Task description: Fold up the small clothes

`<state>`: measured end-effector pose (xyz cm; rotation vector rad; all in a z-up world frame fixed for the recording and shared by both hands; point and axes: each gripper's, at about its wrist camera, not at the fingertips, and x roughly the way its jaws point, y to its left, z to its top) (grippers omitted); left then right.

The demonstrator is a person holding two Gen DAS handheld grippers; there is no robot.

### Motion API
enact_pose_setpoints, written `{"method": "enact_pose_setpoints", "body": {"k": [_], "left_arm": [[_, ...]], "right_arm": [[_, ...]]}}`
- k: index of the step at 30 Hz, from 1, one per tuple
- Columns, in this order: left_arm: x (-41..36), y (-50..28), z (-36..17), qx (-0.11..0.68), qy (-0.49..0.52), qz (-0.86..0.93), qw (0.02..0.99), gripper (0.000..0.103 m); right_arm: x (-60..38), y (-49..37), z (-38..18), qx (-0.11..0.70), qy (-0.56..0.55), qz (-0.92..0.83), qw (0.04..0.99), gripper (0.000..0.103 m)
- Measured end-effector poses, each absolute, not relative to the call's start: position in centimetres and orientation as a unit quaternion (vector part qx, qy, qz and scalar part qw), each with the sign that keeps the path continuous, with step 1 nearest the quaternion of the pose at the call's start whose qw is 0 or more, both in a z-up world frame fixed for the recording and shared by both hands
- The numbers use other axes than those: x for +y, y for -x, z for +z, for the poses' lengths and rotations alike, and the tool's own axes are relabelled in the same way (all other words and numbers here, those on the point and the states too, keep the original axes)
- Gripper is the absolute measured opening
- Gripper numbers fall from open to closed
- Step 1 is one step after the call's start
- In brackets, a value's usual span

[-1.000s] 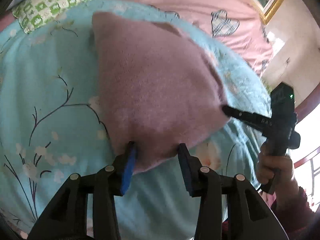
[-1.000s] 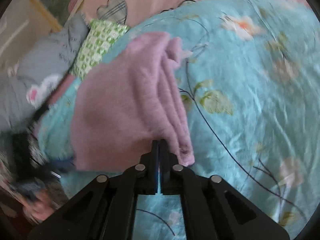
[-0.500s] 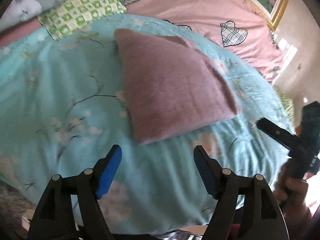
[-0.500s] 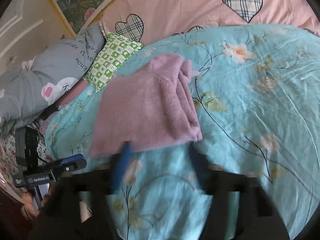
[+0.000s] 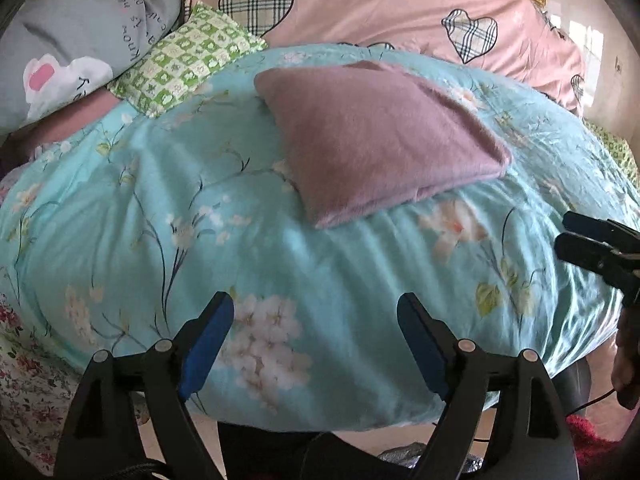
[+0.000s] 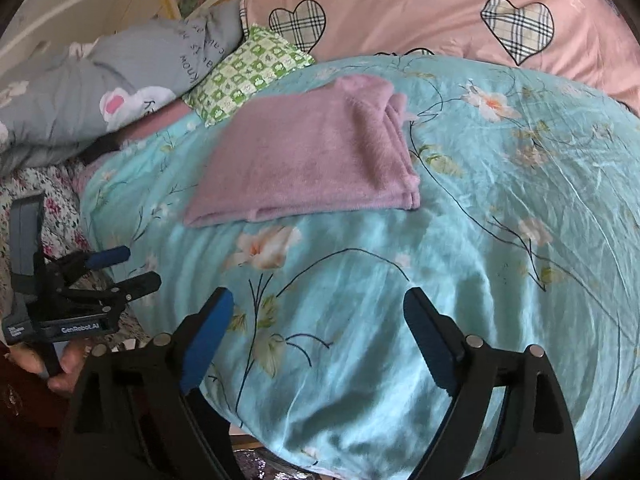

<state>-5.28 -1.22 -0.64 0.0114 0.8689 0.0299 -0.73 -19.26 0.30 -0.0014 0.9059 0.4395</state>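
While the folded purple garment (image 5: 380,136) is lying far up the turquoise floral quilt (image 5: 320,272), the left claw (image 5: 316,344) and right claw (image 6: 320,340) are opening wide, both seemingly gripping nothing.

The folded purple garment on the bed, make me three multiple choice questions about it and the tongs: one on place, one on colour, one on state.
1. Where does the purple garment lie?
A. on the teal floral quilt
B. on the grey pillow
C. on the floor

2. What colour are the pads of the left tongs?
A. red
B. blue
C. white

3. What is between the jaws of the right tongs?
A. the garment
B. the green checked cushion
C. nothing

Answers:
1. A, it rests flat on the quilt, apart from the pillows.
2. B, both inner pads show blue.
3. C, the jaws are opening, clear of the garment.
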Motion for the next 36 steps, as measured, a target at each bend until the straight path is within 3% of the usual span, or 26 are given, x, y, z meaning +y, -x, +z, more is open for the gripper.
{"method": "enact_pose_setpoints", "body": {"k": [8,16,36], "left_arm": [[-1.0,3.7,3.4,0.375,-0.028,0.026,0.926,0.089],[-1.2,0.1,5.3,0.387,-0.054,0.042,0.919,0.097],[0.3,-3.2,1.6,0.461,-0.048,0.065,0.884,0.098]], "right_arm": [[-18.0,-1.0,2.8,0.408,0.037,0.214,0.887,0.096],[-16.6,-3.4,5.4,0.388,0.055,0.245,0.887,0.1],[-15.3,-8.5,2.5,0.464,0.041,0.251,0.848,0.102]]}}
